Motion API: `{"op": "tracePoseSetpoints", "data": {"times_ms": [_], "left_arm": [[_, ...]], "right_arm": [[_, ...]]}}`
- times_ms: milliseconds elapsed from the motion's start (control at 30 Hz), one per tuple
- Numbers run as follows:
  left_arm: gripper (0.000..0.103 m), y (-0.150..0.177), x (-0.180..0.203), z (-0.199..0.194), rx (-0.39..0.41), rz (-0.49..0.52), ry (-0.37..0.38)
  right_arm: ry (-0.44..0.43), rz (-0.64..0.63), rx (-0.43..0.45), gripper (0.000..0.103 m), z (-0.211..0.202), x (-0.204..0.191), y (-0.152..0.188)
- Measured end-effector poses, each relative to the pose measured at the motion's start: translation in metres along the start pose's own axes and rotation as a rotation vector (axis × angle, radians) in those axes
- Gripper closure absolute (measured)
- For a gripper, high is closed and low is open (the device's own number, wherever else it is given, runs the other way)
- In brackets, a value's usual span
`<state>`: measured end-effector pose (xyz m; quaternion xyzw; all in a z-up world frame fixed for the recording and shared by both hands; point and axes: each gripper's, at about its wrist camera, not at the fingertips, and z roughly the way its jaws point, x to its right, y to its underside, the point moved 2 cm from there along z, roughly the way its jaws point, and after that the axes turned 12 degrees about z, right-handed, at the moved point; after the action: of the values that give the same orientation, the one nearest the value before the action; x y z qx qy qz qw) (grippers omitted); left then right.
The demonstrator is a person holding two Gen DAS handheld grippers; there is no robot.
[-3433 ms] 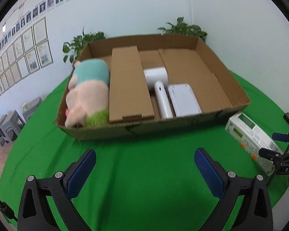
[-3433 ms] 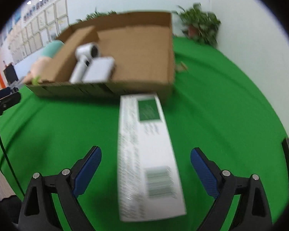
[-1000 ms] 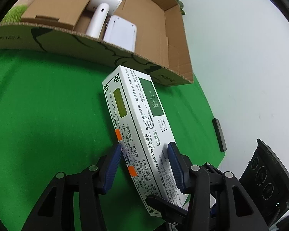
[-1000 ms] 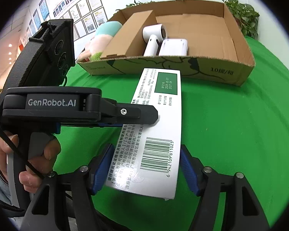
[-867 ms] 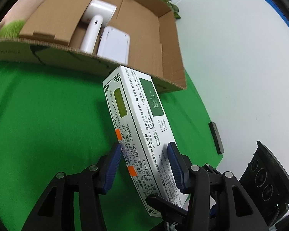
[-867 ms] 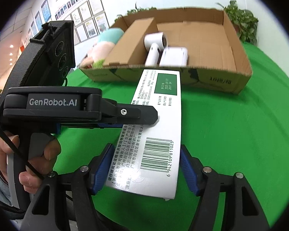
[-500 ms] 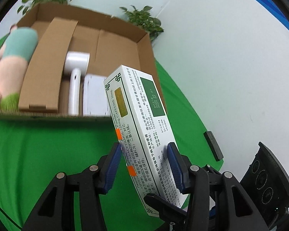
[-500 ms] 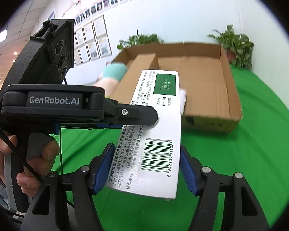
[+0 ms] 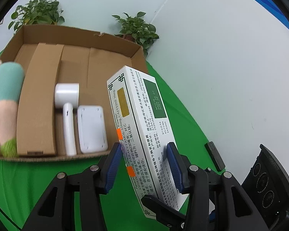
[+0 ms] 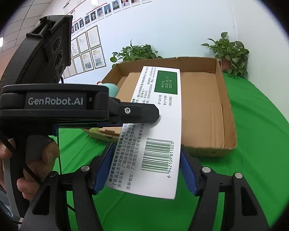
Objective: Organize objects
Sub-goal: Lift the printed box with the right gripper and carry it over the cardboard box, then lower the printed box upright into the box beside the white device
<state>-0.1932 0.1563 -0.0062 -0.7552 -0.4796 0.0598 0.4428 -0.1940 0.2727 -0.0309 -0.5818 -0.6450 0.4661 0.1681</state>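
Observation:
A long white medicine box (image 9: 140,119) with green panels and a barcode (image 10: 158,125) hangs in the air, held at its near end by both grippers. My left gripper (image 9: 143,150) is shut on its narrow sides, blue pads pressed against it. My right gripper (image 10: 145,154) is shut across its wide face from the other side. The left gripper's body (image 10: 54,100) and the hand holding it fill the left of the right wrist view. Beyond stands an open cardboard box (image 9: 77,31) with a plush toy (image 9: 3,96), a white hair dryer (image 9: 67,105) and a white flat device (image 9: 91,127).
A folded cardboard sheet (image 9: 38,100) lies in the box beside the plush toy; the box's right half (image 10: 202,100) is bare. A small black bar (image 9: 214,156) lies on the green cloth (image 10: 260,125). Two potted plants (image 9: 136,28) stand against the white wall behind.
Both grippers have risen with the medicine box, lifting it off the green cloth. The cardboard box now sits lower in both views, and its inside shows more fully.

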Motion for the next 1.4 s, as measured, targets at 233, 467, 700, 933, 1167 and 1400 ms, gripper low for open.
{"op": "tracePoseSetpoints", "data": {"times_ms": [233,467,700,933,1167,1400], "left_arm": [[0.058,-0.048,0.002,0.007,-0.005,0.043,0.015],[0.058,-0.081,-0.015,0.028,-0.029,0.04,0.028],[0.058,-0.09,-0.044,0.059,-0.066,-0.007,0.043],[0.058,-0.086,-0.063,0.094,-0.122,-0.025,0.031],[0.058,-0.077,-0.084,0.136,-0.189,-0.06,0.037],[0.058,-0.063,-0.1,0.172,-0.251,-0.08,0.035]], "right_arm": [[0.023,0.0,0.032,0.039,0.011,0.008,-0.039],[0.048,-0.007,0.029,0.039,0.029,0.02,-0.064],[0.051,0.028,-0.013,0.039,0.05,0.029,-0.067],[0.043,0.067,-0.058,0.039,0.07,0.039,-0.06],[0.052,0.1,-0.118,0.039,0.091,0.059,-0.053],[0.07,0.132,-0.188,0.039,0.112,0.074,-0.034]]}}
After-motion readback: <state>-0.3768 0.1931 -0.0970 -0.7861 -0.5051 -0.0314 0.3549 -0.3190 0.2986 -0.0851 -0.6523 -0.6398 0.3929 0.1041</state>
